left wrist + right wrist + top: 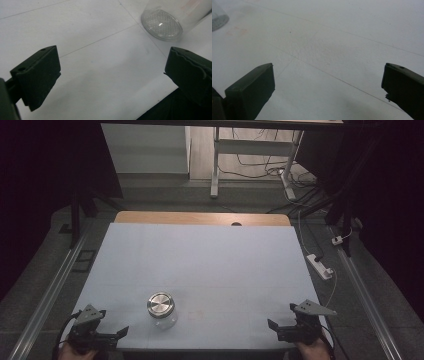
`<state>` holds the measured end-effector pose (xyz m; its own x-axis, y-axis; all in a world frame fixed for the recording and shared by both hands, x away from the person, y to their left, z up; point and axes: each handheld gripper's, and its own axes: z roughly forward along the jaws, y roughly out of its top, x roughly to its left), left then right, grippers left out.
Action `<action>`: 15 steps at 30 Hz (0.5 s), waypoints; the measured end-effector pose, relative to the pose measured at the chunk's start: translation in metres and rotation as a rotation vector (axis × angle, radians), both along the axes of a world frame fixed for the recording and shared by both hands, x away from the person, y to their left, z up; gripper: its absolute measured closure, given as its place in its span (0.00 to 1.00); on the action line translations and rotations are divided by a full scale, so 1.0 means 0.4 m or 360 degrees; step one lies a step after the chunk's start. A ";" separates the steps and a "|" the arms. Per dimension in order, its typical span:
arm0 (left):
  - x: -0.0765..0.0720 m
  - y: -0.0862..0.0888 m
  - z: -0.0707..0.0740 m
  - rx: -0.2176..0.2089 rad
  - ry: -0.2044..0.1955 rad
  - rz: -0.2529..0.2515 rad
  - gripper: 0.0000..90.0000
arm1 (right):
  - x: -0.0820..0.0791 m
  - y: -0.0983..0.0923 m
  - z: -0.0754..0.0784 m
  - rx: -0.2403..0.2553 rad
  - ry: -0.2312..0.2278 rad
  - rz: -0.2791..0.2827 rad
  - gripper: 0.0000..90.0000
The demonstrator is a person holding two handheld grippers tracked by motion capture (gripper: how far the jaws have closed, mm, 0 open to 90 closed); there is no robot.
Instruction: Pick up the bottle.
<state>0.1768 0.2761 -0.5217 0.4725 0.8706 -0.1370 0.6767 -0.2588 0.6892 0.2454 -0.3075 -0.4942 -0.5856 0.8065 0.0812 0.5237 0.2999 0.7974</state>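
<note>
A: High view: where's the clear glass jar with the round brushed-metal lid?

B: On the white-covered desk, just right of the left hand-held gripper, jaws wide, empty.

A: And the right hand-held gripper?

B: Also wide, well apart from the jar. Probably steady the glass low; nothing stands between.
</note>
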 end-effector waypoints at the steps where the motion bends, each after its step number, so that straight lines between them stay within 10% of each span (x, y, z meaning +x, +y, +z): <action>1: 0.000 0.000 0.000 0.0000 0.0000 0.0000 0.02 | 0.001 -0.002 0.000 0.0015 0.0002 0.0003 0.00; 15: 0.003 -0.003 -0.002 0.0011 0.0025 -0.0022 0.01 | 0.005 -0.006 -0.001 0.0054 0.0039 0.0042 0.00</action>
<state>0.1779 0.2751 -0.5224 0.4823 0.8649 -0.1387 0.6838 -0.2728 0.6768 0.2472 -0.3098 -0.4945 -0.6040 0.7874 0.1229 0.5355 0.2868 0.7943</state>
